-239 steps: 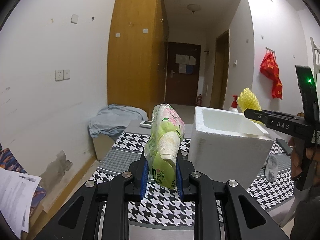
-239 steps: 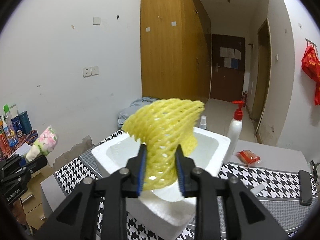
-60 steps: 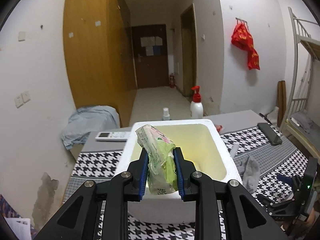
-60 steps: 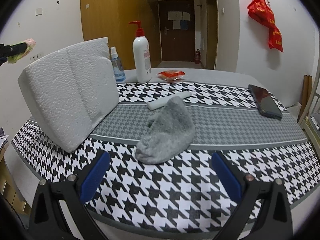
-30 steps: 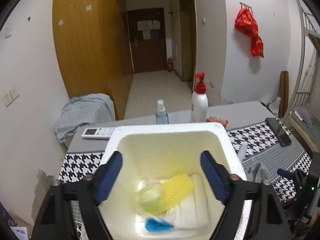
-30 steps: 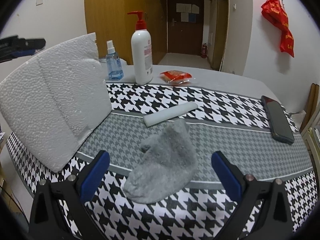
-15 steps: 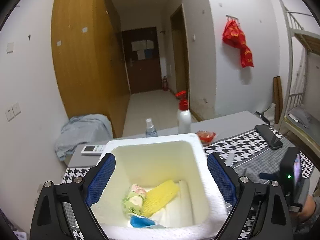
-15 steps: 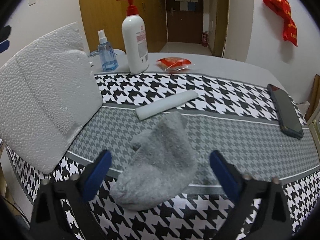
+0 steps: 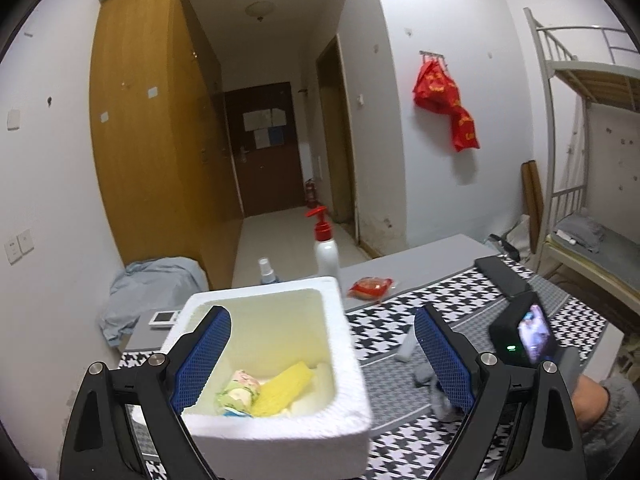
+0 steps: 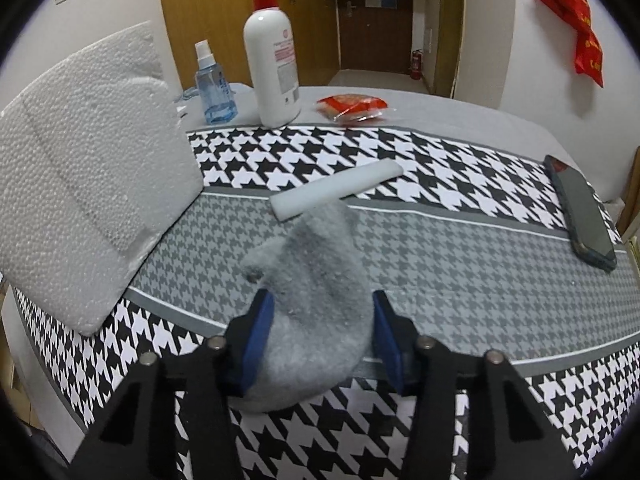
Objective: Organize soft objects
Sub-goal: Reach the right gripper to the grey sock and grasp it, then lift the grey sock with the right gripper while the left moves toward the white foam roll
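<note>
A white foam box [image 9: 340,344] stands on the houndstooth tablecloth. Inside it lie a flowered tissue pack [image 9: 238,394] and a yellow foam net [image 9: 286,388]. My left gripper [image 9: 320,360] is open and empty above the box. A grey sock [image 10: 316,300] lies on the cloth; part of it shows in the left wrist view [image 9: 430,384]. My right gripper [image 10: 322,340] has its jaws narrowed around the sock's near end, the blue pads at or very near its sides. The box's outer wall [image 10: 88,184] stands left of the sock.
A white foam strip [image 10: 336,190] lies just behind the sock. A pump bottle [image 10: 274,56], a blue spray bottle [image 10: 212,86] and a red packet [image 10: 352,106] stand at the far edge. A black phone [image 10: 580,216] lies at the right. A remote [image 9: 164,317] lies beyond the box.
My left gripper let the tissue pack go into the box and has drawn back, open. My right gripper has moved down onto the sock and its jaws have narrowed around it.
</note>
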Action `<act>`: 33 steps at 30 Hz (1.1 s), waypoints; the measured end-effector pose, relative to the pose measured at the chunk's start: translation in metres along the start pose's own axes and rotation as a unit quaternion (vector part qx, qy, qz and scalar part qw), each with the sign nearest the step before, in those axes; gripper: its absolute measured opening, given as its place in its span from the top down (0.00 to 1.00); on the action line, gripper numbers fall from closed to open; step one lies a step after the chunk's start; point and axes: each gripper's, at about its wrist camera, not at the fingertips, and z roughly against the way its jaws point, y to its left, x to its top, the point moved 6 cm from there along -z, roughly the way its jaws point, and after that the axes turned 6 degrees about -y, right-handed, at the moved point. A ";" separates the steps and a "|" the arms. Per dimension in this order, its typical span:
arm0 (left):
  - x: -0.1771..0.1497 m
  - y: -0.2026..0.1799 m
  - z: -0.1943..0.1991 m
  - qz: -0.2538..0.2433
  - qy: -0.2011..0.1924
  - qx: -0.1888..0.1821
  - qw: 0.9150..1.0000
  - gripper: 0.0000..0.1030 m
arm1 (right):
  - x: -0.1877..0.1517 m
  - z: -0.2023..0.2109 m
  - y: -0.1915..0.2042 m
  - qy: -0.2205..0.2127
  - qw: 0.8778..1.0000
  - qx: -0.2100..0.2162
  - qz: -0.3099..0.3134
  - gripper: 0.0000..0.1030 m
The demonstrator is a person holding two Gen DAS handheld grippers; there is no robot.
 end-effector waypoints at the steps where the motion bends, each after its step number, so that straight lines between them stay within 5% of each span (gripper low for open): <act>1: 0.001 -0.002 0.003 0.000 -0.003 -0.003 1.000 0.09 | 0.000 -0.001 0.000 0.001 1.000 -0.002 0.002 0.49; 5: 0.005 -0.011 0.017 -0.003 -0.018 -0.011 1.000 0.09 | 0.002 -0.001 0.000 0.003 1.000 -0.008 0.008 0.52; 9: 0.006 -0.023 0.025 -0.008 -0.021 -0.020 1.000 0.09 | 0.002 -0.002 0.001 0.001 1.000 -0.008 0.010 0.71; 17: 0.001 -0.041 0.031 -0.012 -0.014 -0.039 0.999 0.09 | -0.001 0.001 0.005 -0.002 1.000 0.013 0.017 0.89; 33: -0.009 -0.067 0.013 -0.020 0.005 -0.044 0.999 0.09 | -0.016 0.062 -0.010 -0.051 0.998 0.041 -0.008 0.91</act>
